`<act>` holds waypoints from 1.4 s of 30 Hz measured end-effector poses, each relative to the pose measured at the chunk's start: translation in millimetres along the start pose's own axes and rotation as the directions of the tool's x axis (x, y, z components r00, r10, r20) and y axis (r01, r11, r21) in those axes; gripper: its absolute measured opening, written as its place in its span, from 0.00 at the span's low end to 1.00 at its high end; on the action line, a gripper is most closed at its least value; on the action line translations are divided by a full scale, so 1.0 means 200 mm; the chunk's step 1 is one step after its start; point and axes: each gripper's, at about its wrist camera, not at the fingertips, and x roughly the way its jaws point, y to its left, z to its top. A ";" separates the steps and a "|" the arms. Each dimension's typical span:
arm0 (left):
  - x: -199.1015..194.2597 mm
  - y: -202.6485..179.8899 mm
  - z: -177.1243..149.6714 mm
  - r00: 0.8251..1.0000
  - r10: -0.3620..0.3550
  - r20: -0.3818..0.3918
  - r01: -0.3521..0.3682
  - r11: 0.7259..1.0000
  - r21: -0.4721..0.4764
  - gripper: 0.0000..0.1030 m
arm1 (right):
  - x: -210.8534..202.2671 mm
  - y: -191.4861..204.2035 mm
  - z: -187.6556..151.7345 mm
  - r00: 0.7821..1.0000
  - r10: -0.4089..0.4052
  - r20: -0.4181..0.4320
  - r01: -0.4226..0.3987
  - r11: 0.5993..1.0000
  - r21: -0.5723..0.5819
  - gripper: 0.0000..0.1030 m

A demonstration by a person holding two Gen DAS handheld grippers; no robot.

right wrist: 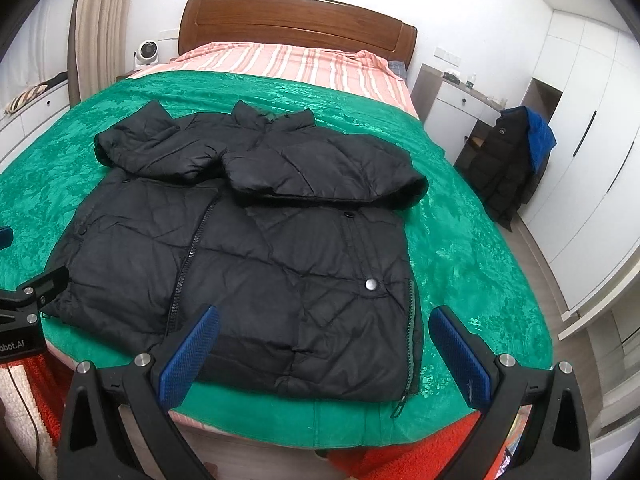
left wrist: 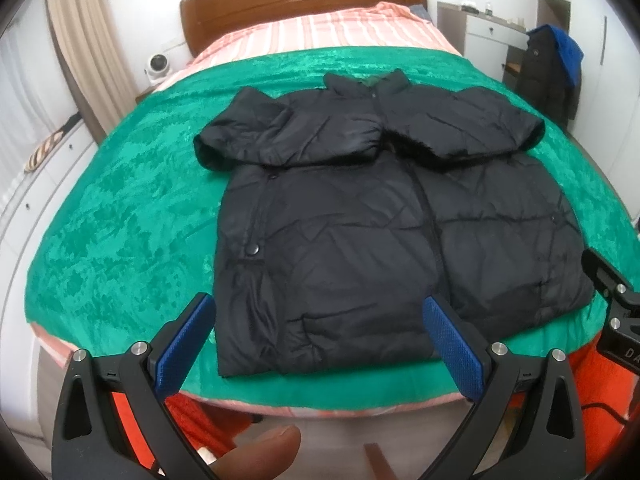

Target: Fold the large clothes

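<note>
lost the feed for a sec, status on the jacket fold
Left gripper open, right gripper open, both empty. Black jacket flat on green blanket, sleeves folded in. Nothing in the way.

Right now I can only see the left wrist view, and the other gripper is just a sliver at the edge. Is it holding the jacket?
Observer: No. The right gripper is open and empty, and it points at the near hem of the black jacket.
Operator: Is anything loose along that hem on your side?
Observer: Yes. A zipper pull sticks out past the hem at the near right corner and lies on the green blanket.
Operator: Are there any fasteners on that right side?
Observer: A silver snap shows on the right front panel, just above that corner.
</note>
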 end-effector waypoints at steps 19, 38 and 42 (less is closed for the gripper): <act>0.01 0.00 0.00 1.000 0.002 -0.006 -0.002 1.000 0.001 1.00 | 0.01 -0.01 -0.01 1.000 -0.019 -0.002 0.019 1.000 -0.004 1.00; 0.22 0.36 -0.02 0.995 -0.024 -0.099 0.011 0.992 -0.125 1.00 | 0.18 -0.39 -0.05 0.995 0.104 -0.001 -0.102 0.975 0.198 1.00; 0.50 0.60 -0.14 0.961 -0.141 -0.237 0.089 0.972 -0.217 1.00 | 0.45 -0.62 -0.20 0.981 0.166 -0.104 -0.129 0.947 0.293 1.00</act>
